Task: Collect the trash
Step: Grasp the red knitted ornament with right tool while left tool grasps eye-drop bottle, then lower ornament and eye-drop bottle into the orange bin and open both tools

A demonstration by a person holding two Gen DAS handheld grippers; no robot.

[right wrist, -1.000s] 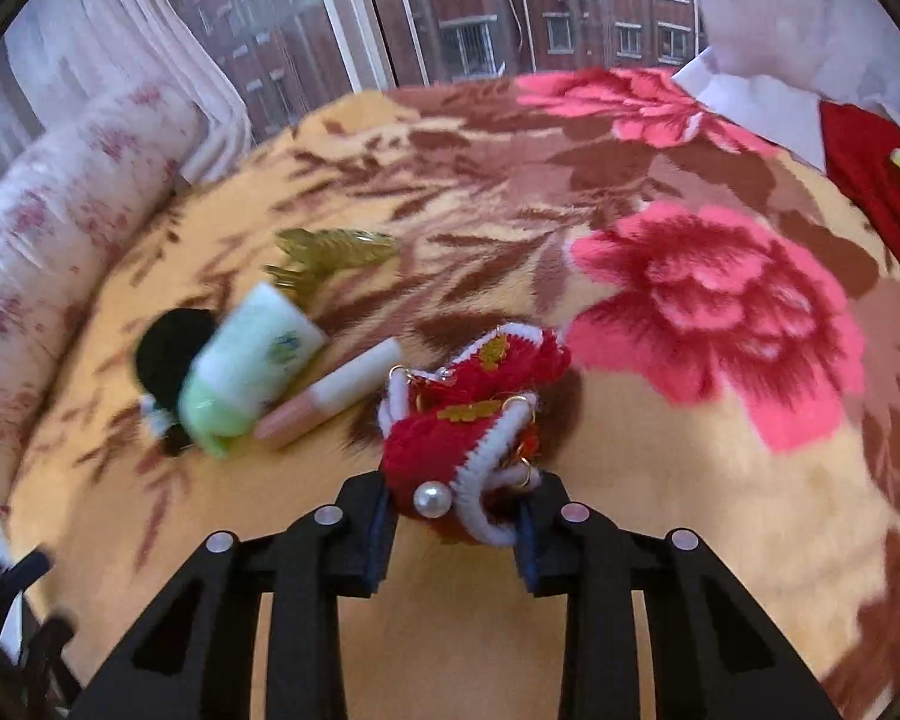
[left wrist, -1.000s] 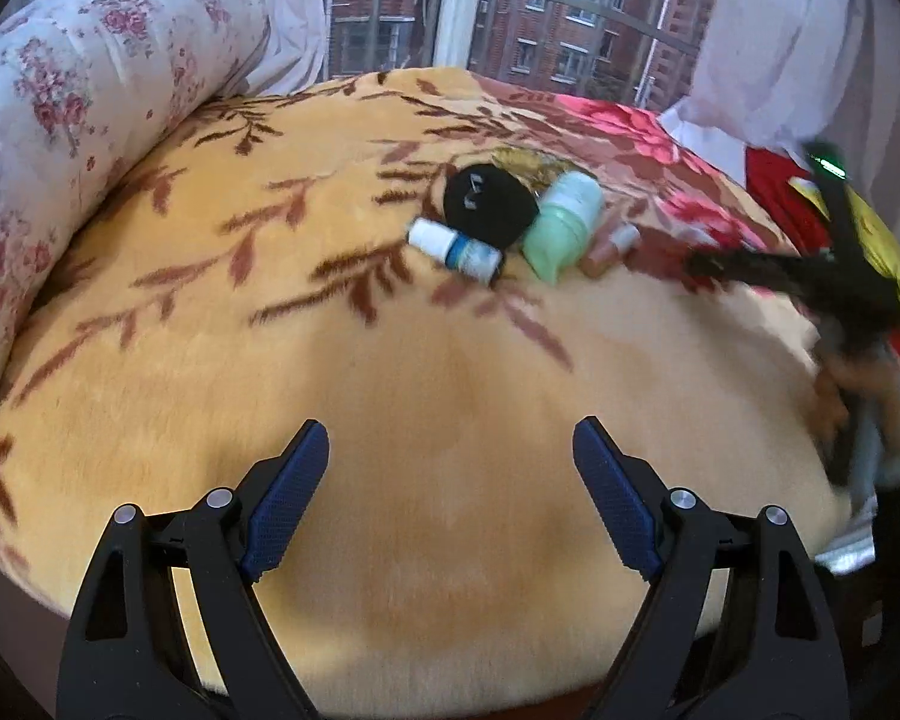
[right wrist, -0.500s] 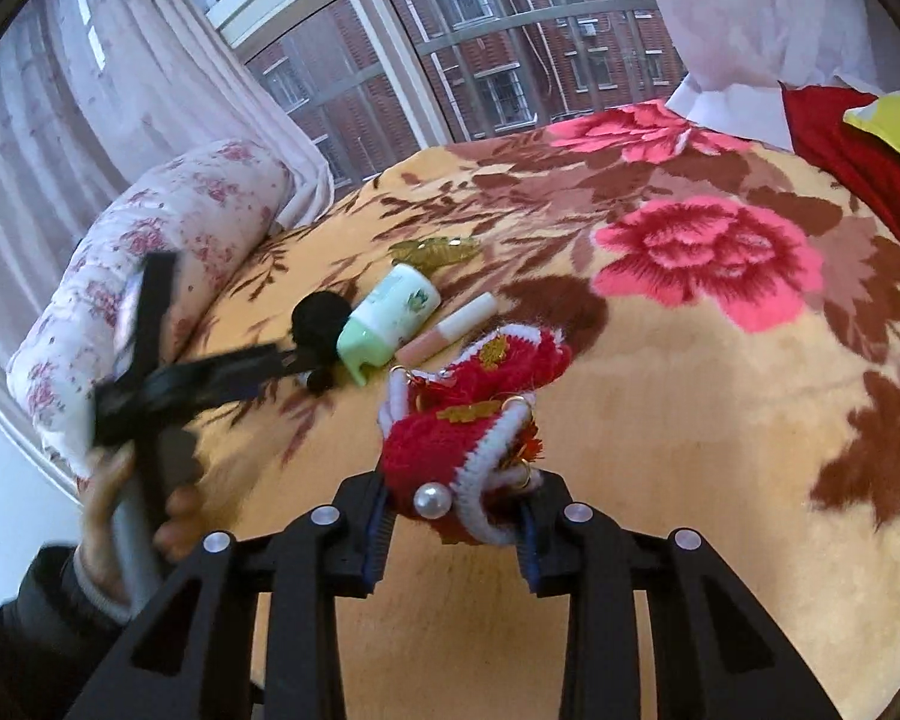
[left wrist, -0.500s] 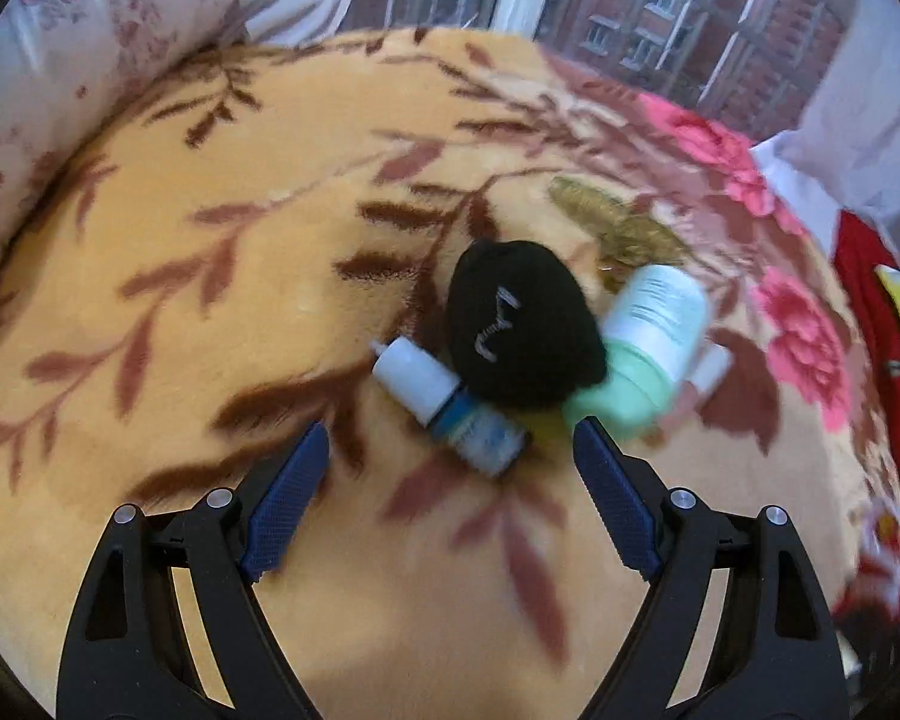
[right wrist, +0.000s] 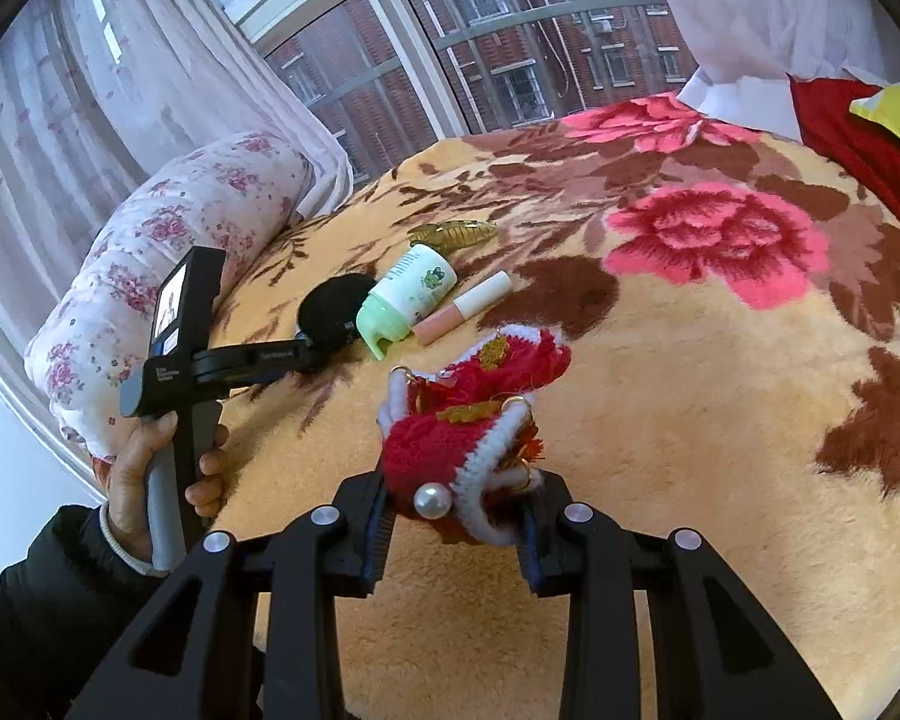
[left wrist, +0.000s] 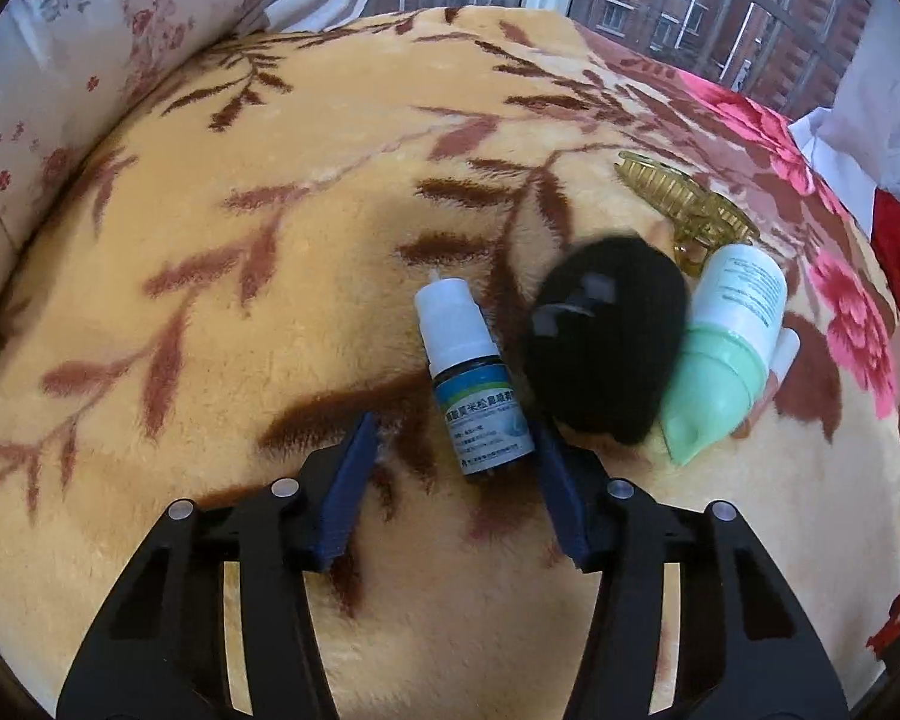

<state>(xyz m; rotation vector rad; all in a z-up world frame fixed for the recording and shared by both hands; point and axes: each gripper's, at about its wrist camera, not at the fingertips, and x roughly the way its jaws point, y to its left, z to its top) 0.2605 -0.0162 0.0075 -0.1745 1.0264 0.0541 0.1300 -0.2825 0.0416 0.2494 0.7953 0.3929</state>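
A small dropper bottle with a white cap and blue-green label lies on the yellow floral blanket. My left gripper straddles its lower half and its jaws are closing. The right pad touches the label and the left pad stands apart from it. In the right wrist view a hand holds that left gripper with its tips by the black ball, and the bottle is hidden. My right gripper is shut on a red knitted ornament with white trim and a pearl, lifted off the blanket.
Right of the bottle lie a black fuzzy ball, a white bottle with green cap, a pink lip tube and a gold hair claw. A floral bolster runs along the left edge. Red cloth lies far right.
My left gripper came forward over the blanket to the dropper bottle and its jaws narrowed around it. My right gripper drew back from the pile with the red ornament still held.
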